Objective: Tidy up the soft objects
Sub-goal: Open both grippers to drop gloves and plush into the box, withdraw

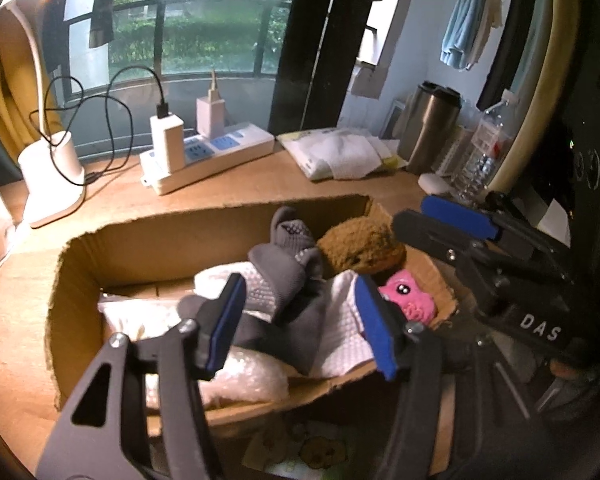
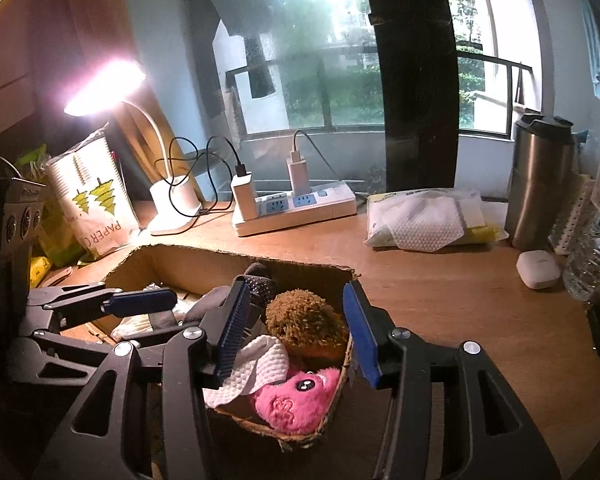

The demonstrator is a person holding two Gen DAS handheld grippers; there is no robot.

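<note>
An open cardboard box point(image 1: 160, 228) on the wooden desk holds grey socks point(image 1: 288, 264), a white cloth point(image 1: 340, 336), bubble wrap point(image 1: 240, 380), a brown plush point(image 1: 360, 248) and a pink plush point(image 1: 412, 298). My left gripper point(image 1: 300, 324) hangs open over the grey socks and white cloth, its blue pads clear of them. In the right wrist view my right gripper point(image 2: 298, 332) stands open above the box's right corner point(image 2: 340, 392), either side of the brown plush point(image 2: 306, 320) without pressing it. The pink plush point(image 2: 300, 396) lies just below. The left gripper point(image 2: 148, 320) shows at the left there.
Behind the box stand a lit white desk lamp point(image 1: 52, 176), a power strip with chargers point(image 1: 212, 156), a tissue pack point(image 1: 340, 156), a steel tumbler point(image 1: 432, 128) and a water bottle point(image 1: 484, 148). A white earbud case point(image 2: 538, 270) lies right; a paper bag point(image 2: 92, 204) stands left.
</note>
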